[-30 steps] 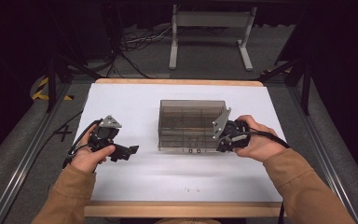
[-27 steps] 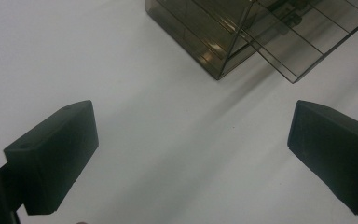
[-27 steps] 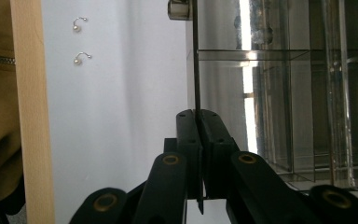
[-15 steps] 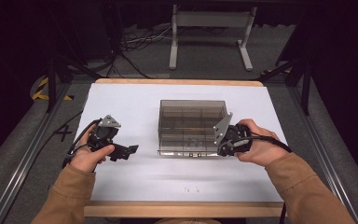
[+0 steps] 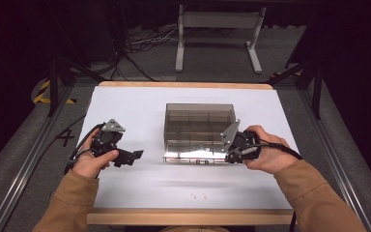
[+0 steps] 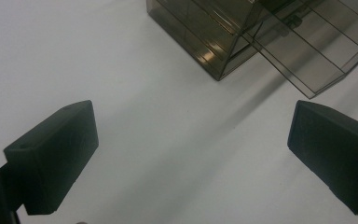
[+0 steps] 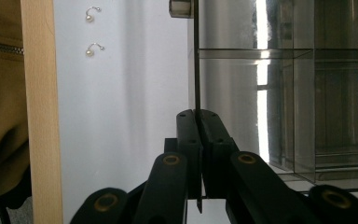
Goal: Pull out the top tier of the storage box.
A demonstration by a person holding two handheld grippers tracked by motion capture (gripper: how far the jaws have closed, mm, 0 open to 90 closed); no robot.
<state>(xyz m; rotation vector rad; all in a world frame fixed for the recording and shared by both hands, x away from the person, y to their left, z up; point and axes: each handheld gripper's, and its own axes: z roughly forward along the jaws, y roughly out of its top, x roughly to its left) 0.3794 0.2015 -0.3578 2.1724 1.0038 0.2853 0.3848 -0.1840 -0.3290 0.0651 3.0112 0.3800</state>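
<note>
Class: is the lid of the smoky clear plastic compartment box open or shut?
Open: the lid is swung out from the box, its edge clamped by the right gripper.

In the high view, the two small pearl items (image 5: pixel 198 195) near the table's (image 5: pixel 125 111) front edge are too small to identify. In the right tool view, the box (image 7: pixel 279 93) runs past the top and right edges. In the left tool view, the lid panel (image 6: pixel 307 51) is cut off at the right edge.

A smoky clear box (image 5: pixel 199 130) sits mid-table (image 5: pixel 140 193). The right gripper (image 5: pixel 233 155) touches its near right corner; the left gripper (image 5: pixel 134 155) rests well apart, jaws spread.
</note>
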